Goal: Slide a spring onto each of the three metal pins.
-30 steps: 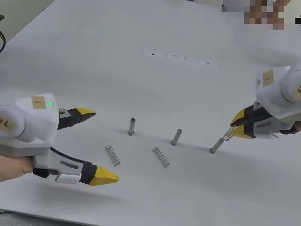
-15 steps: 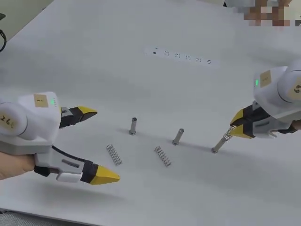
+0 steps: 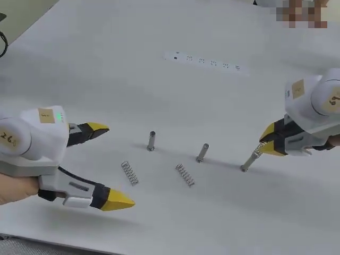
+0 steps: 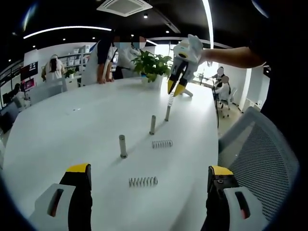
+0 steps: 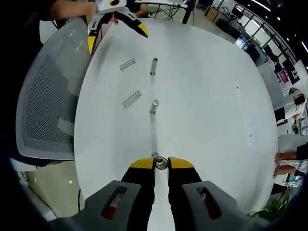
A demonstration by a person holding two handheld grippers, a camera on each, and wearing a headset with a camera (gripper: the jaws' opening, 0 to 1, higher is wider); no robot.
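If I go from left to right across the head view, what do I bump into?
left gripper → first loose spring → left pin → second loose spring → middle pin → right pin → held spring at its top → right gripper, shut on it.

Office, mesh chair (image 4: pixel 269 159), potted plant (image 4: pixel 151 65)

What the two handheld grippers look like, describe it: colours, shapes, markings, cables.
The left gripper and the right gripper both have rounded white bodies and black jaws ending in pointed yellow tips. Each carries a tan square sticker on top, and side labels with handwritten digits. The left one also shows a small green light and a black cable looping beneath it.
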